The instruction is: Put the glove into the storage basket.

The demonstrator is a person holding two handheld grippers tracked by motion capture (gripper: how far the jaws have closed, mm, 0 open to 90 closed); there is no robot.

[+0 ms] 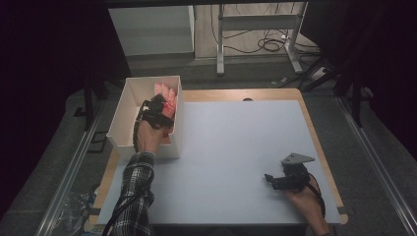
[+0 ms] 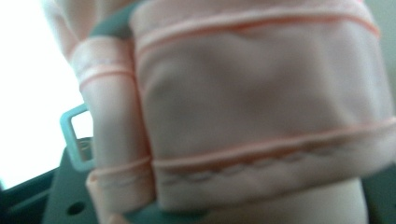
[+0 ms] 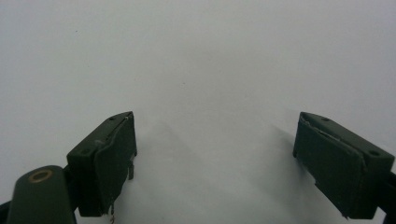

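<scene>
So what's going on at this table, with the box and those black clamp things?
A person holds a two-jaw gripper in each hand. The left gripper is down inside the white box, right up against a pink stitched fabric item. The right gripper rests on the white table, jaws wide open and holding nothing.

The left tool (image 1: 158, 109) is held forward and tilted downward by the left hand (image 1: 149, 135), the forearm in a plaid sleeve being stretched out behind it; how its jaws stand cannot be made out. The right tool (image 1: 290, 178) is held low by the right hand (image 1: 306, 197), pointed leftward, its jaws spread wide apart.
</scene>
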